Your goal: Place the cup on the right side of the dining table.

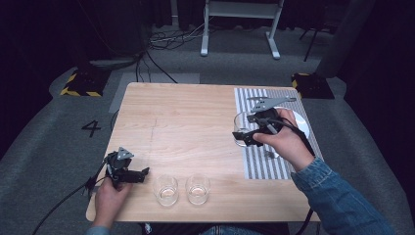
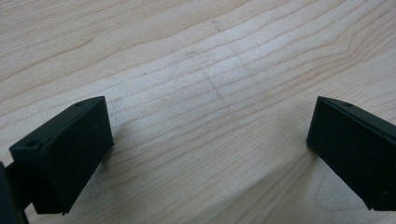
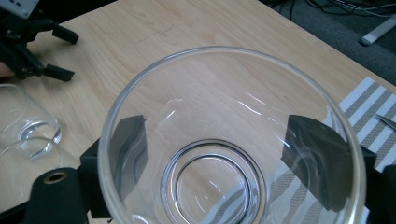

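**Right tongs round a glass at the mat edge; left tongs idle**

Nearest the right gripper cam: clear glass, mouth up, w/ one black jaw on each side of its wall, seen through the glass. Jaws flank it closely; firm contact can't be confirmed through the distortion. Glass looks empty. From the high view it sits at the left edge of the striped mat, partly hidden by the right tongs and the right hand. White plate behind the hand is mostly covered; a small metal item on the mat near the wrist is too small to tell.

Left tongs rest low near the counter's front-left corner, jaws wide apart, bare wood between them in the left gripper view. Left hand is cut off at the frame bottom.

Two more short glasses stand side by side near the front edge, just right of the left tongs, apart from each other; both look empty.

Centre and back-left of the counter are open wood.
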{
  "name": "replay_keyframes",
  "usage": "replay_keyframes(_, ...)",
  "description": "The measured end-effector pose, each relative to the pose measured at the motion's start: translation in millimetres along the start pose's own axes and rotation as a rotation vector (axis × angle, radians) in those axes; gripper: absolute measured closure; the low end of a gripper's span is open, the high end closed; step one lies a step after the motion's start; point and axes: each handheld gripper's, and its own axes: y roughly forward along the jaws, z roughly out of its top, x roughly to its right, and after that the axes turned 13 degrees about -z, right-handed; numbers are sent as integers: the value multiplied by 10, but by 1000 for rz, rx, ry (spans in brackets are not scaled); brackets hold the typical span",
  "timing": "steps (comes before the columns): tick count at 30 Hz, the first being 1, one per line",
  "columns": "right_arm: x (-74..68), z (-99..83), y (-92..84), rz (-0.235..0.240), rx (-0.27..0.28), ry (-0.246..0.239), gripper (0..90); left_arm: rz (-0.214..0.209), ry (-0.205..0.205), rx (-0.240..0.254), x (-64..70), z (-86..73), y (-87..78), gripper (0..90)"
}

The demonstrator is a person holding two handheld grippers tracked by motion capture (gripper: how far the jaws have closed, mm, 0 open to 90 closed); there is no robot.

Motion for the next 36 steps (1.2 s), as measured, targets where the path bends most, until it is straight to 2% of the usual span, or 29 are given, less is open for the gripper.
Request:
replay_keyframes(9,338,175,157,-92,-32,84,199,-1,0,-1,0,1,0,4)
replay_keyframes(16,619,299,271,-157,-35,148,199,0,0,0,0,0,1,4)
replay_keyframes(25,902,409,499,-213,-22,197,199,0,3,-2,-5,4,2,4)
replay_keyframes(31,1051,461,699,-264,-35,199,199,1,0,-1,-3,2,1,4)
replay_keyframes(36,1188,463,902,-286,-36,249,198,-1,1,-1,-8,8,6,4)
